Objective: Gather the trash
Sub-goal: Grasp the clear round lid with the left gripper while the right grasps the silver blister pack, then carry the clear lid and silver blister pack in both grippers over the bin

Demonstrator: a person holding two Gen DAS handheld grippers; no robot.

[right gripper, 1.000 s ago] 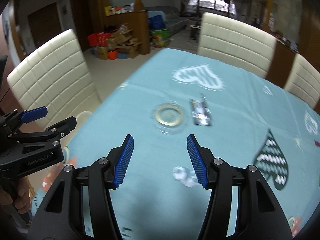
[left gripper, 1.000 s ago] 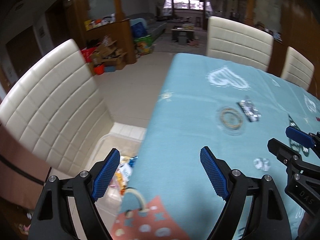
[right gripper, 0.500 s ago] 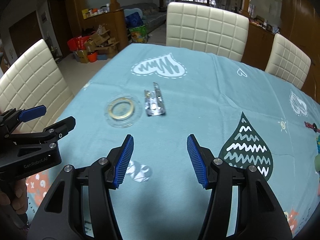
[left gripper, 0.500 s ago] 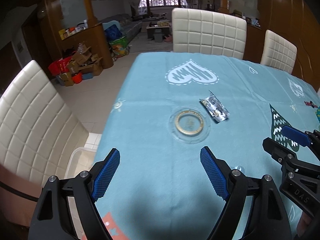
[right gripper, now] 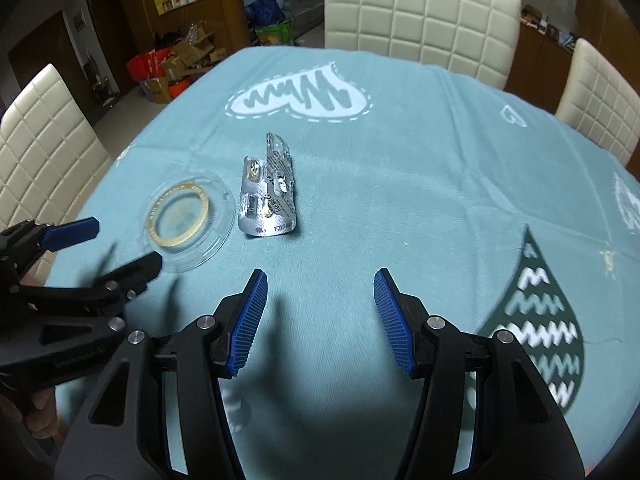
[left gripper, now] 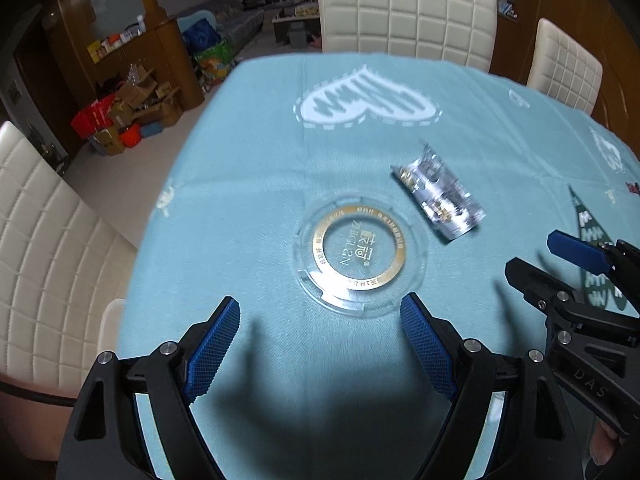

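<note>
A clear round plastic lid with a gold ring (left gripper: 360, 253) lies flat on the light blue tablecloth (left gripper: 260, 168), just ahead of my open, empty left gripper (left gripper: 320, 344). To its right lies a bent silver pill blister pack (left gripper: 440, 196). In the right wrist view the blister pack (right gripper: 268, 196) lies ahead and left of my open, empty right gripper (right gripper: 318, 320), with the lid (right gripper: 184, 220) further left. The left gripper (right gripper: 100, 244) shows at that view's left edge, the right gripper (left gripper: 560, 260) at the left wrist view's right edge.
Cream padded chairs stand at the far side (right gripper: 420, 16), the far right (right gripper: 600, 100) and the left (left gripper: 48, 248) of the table. Boxes and clutter (left gripper: 120, 120) sit on the floor beyond the table's left edge. A white bin rim (left gripper: 108, 328) shows below that edge.
Both grippers have swung from the table's left edge and moved forward over the table. The lid and blister pack now lie much closer. Both stay open.
</note>
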